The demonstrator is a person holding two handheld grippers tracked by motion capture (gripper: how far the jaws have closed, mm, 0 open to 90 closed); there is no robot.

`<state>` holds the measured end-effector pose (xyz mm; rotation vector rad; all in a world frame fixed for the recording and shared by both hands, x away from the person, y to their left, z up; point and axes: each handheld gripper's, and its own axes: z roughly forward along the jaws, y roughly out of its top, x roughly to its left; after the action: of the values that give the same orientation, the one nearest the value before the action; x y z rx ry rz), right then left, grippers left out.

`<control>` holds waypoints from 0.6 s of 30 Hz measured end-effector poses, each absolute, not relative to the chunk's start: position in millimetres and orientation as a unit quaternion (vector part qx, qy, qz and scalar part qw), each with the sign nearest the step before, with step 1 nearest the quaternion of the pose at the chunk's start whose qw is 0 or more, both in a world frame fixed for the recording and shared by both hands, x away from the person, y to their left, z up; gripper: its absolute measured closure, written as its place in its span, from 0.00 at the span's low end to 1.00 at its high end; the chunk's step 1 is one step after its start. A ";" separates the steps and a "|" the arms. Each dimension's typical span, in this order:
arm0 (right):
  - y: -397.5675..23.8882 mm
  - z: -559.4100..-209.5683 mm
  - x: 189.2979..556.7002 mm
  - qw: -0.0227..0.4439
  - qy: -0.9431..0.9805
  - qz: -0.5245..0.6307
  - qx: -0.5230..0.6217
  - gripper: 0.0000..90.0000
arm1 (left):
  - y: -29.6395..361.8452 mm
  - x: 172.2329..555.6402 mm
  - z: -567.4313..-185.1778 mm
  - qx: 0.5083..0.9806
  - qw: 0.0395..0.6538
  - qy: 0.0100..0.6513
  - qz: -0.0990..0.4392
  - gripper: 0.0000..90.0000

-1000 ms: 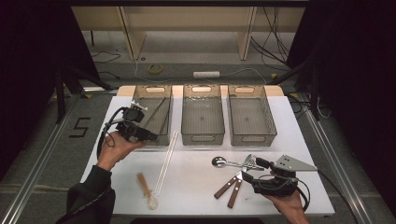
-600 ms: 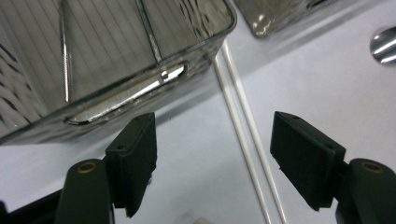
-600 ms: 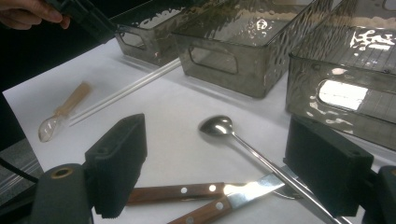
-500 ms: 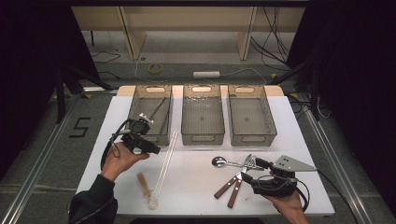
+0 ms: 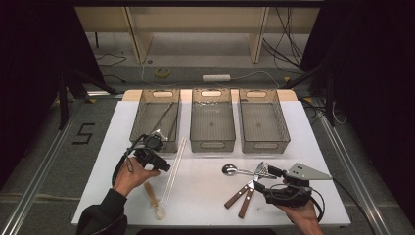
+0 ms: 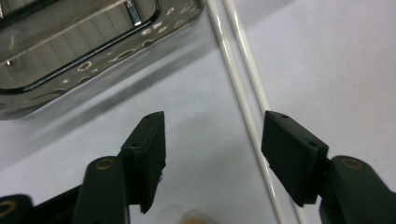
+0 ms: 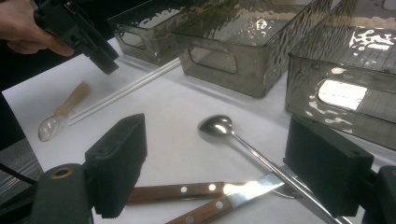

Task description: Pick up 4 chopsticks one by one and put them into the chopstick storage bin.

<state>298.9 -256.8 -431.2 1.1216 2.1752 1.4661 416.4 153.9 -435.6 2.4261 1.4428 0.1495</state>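
Observation:
Two thin white rods lie side by side on the white table, in front of the left bin. My left gripper hangs low over them. In the left gripper view the rods run between its jaws, close to the right-hand pad without being pressed. The left gripper is open and its jaws have just been closing. My right gripper rests open at the near right. A metal spoon and two wooden-handled knives lie under its jaws, none gripped.
Three smoky plastic bins stand in a row at the back, the middle bin and right bin beside the left one. Dark thin sticks lie in the left bin. A wooden-handled clear spoon lies near the front edge.
My left gripper has come down and toward the near edge, from in front of the left bin onto the white rods, and its jaws have narrowed. The right gripper has stayed still.

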 end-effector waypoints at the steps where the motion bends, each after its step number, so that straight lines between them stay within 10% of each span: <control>1: -256.7 -431.1 298.8 0.144 0.755 0.509 0.389 0.24 | 153.8 416.3 -436.6 0.848 0.155 0.504 0.051 0.47; 18: -256.8 -431.4 299.2 0.144 0.754 0.508 0.390 0.24 | 146.3 414.4 -450.6 0.843 0.162 0.513 0.020 0.64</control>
<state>299.2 -256.8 -431.4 1.1237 2.1746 1.4649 414.4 146.3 -450.6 2.4057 1.4631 0.0585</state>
